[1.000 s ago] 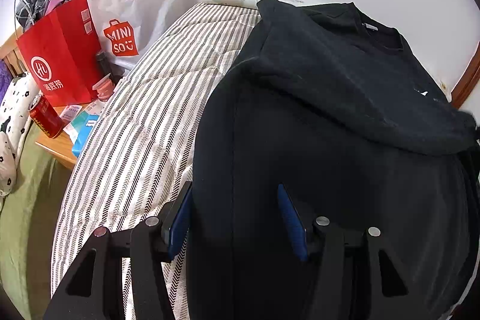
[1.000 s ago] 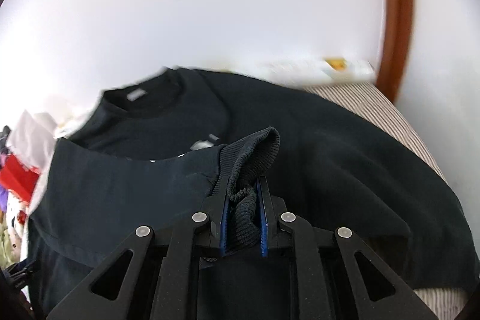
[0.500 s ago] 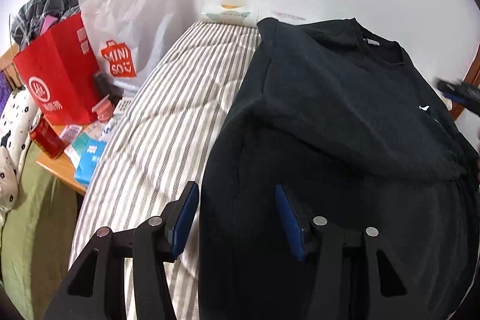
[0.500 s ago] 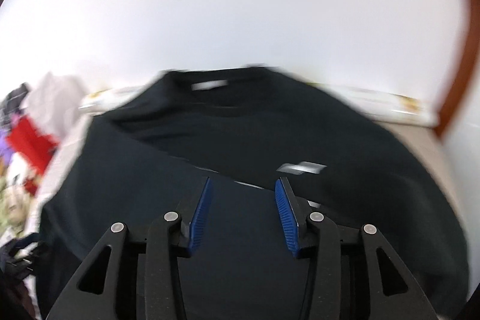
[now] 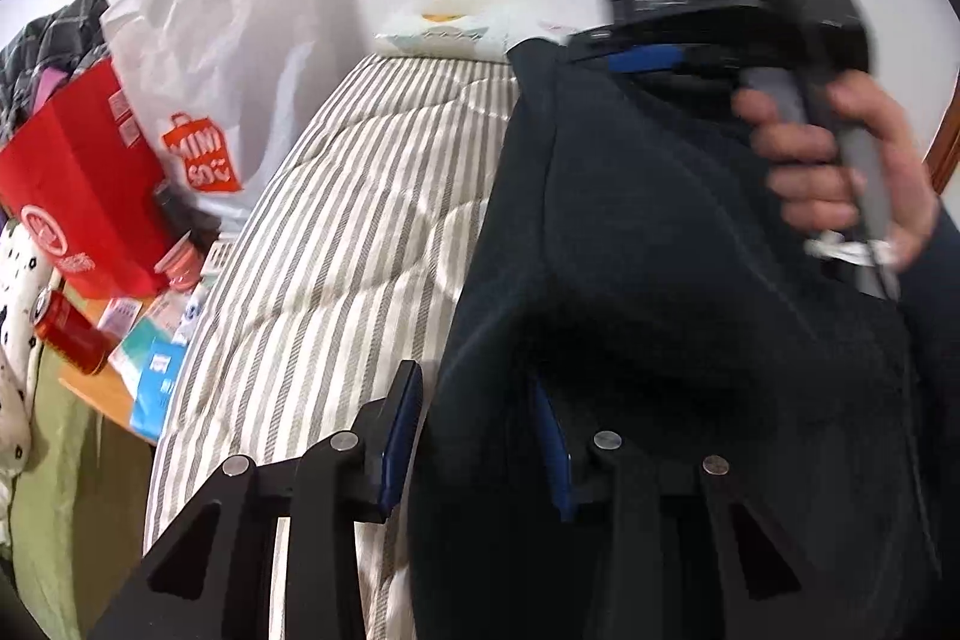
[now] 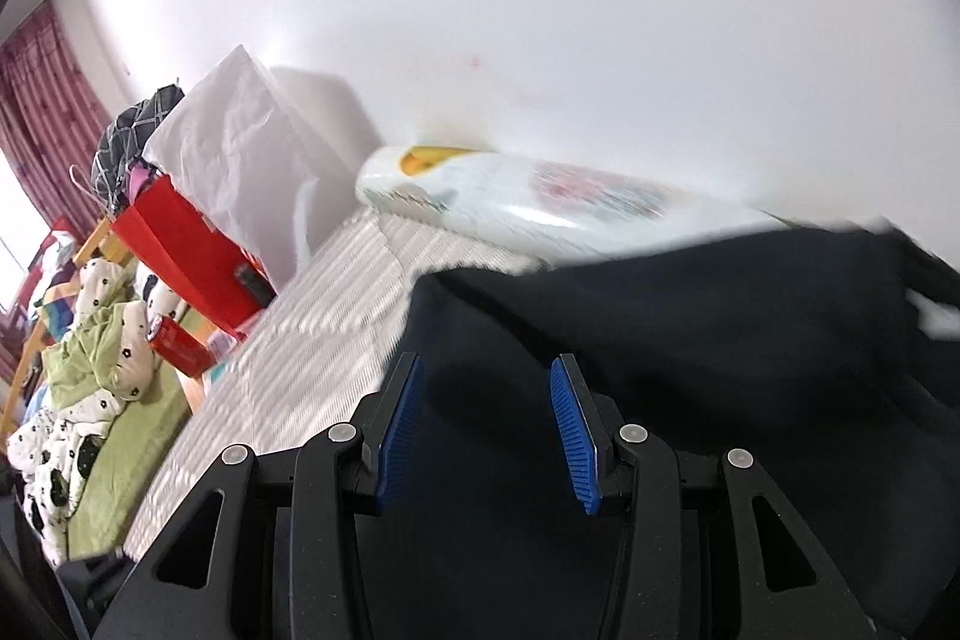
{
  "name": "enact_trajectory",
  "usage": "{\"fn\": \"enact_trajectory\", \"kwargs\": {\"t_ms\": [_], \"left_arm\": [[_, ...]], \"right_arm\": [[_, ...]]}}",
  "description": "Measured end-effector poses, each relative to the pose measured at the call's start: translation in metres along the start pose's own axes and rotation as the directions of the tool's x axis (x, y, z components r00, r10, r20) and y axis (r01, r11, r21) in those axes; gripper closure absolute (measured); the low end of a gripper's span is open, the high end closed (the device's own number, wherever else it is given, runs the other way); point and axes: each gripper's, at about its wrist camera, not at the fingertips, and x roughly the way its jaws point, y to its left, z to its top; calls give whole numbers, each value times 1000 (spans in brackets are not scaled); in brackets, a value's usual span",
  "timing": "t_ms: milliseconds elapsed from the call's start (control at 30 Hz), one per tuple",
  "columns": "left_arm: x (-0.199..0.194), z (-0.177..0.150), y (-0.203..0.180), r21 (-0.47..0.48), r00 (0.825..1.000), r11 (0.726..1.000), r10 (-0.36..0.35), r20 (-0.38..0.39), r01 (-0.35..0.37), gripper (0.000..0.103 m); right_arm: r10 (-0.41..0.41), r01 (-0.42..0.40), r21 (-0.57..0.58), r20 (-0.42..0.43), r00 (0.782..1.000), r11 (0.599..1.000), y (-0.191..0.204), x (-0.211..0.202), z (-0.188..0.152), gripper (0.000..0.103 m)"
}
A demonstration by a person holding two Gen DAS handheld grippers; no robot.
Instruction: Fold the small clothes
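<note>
Nearest to me, my left gripper (image 5: 474,436) straddled the near left edge of the black sweatshirt (image 5: 660,310), one blue pad on the striped side, the other over dark cloth; its jaws were closing around that hem, though I could not tell that the pads pressed it yet, so I judged I was about to take hold of the bottom corner for the next fold. The sweatshirt lay spread over the striped quilt (image 5: 336,250), which gave it a flat bed to be folded on, with one sleeve apparently laid across the body. Farther along the same edge, near the shoulder, my right hand (image 5: 840,160) carried the right gripper (image 6: 486,424) over the garment with its pads spread and nothing between them, only dark cloth below; I took that as lining up a grip at the top corner to match the left. Beyond the cloth, a soft printed pack (image 6: 540,196) lay along the wall at the head of the quilt. To the left, a wooden side table (image 5: 96,388) held a red can (image 5: 69,334) on its side, small boxes, a red paper bag (image 5: 84,196) stuffed with checked fabric, and behind it a white Miniso bag (image 5: 222,58) whose contents were hidden.
</note>
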Motion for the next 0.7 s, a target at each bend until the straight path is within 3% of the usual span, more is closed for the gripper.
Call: {"fn": "enact_trajectory", "kwargs": {"t_ms": [67,133,167,300,533,633,700], "left_arm": [[3,4,-3,9,1000,1000,-3,6,3,73],[3,6,-4,10,1000,1000,-6,15,5,87],[2,7,-2,6,999,1000,-27,21,27,92],[-2,7,9,-23,998,999,-29,48,30,96],[5,6,19,-52,999,998,-35,20,36,95],[7,7,20,-55,1000,998,-23,13,24,93],[6,7,20,-69,1000,997,-29,8,30,89]], "right_arm": [[-1,1,-13,-10,1000,1000,5,19,11,62],[19,-20,-20,-35,999,1000,6,34,15,92],[48,-49,-25,-45,998,998,8,38,16,94],[56,-56,-47,14,998,997,19,41,25,95],[11,-12,-22,-11,1000,1000,27,75,24,95],[0,0,-16,-7,1000,1000,26,67,21,88],[4,-4,-12,3,1000,1000,21,51,19,76]]}}
